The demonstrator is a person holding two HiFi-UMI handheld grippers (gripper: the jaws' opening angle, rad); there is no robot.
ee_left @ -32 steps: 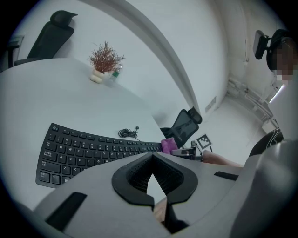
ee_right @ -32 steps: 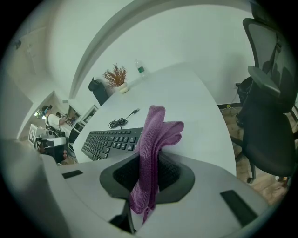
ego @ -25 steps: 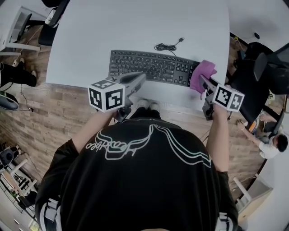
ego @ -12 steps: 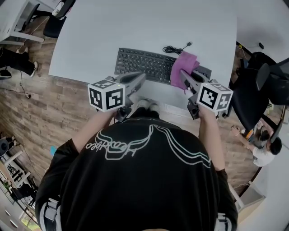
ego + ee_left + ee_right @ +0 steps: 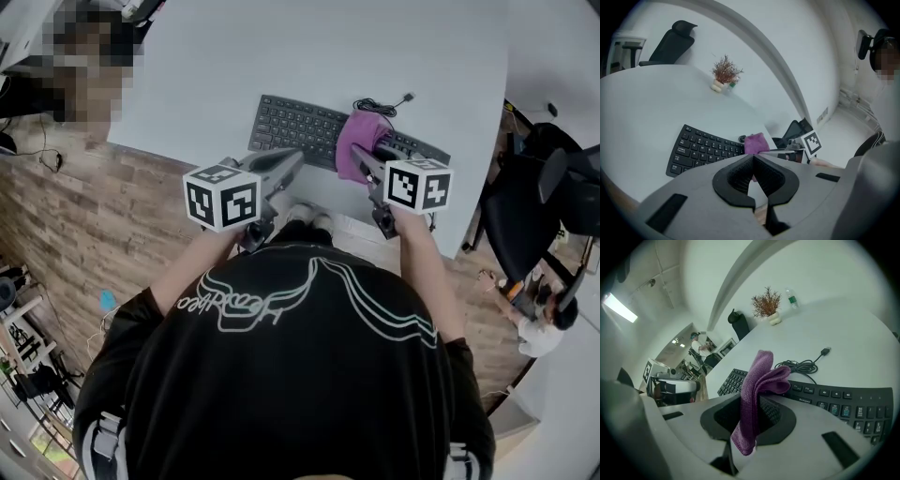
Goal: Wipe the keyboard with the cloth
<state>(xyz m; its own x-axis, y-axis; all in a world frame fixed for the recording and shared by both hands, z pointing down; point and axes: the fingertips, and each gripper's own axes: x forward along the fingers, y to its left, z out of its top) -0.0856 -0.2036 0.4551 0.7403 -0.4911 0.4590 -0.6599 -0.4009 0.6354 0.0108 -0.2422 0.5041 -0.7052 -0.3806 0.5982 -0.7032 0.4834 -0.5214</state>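
Cloth (image 5: 352, 141), purple and clamped in the right gripper (image 5: 362, 161), sits over the black keyboard's (image 5: 296, 124) right half; the left gripper (image 5: 753, 157) idles closed and empty nearby. Wiping appears under way: next, press the cloth down and sweep leftward.

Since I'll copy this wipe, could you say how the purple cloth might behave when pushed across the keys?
Probably floppy: the cloth folds and droops from the shut right gripper. Likely light, since that one pinch carries it. It may bunch on the keyboard keys.
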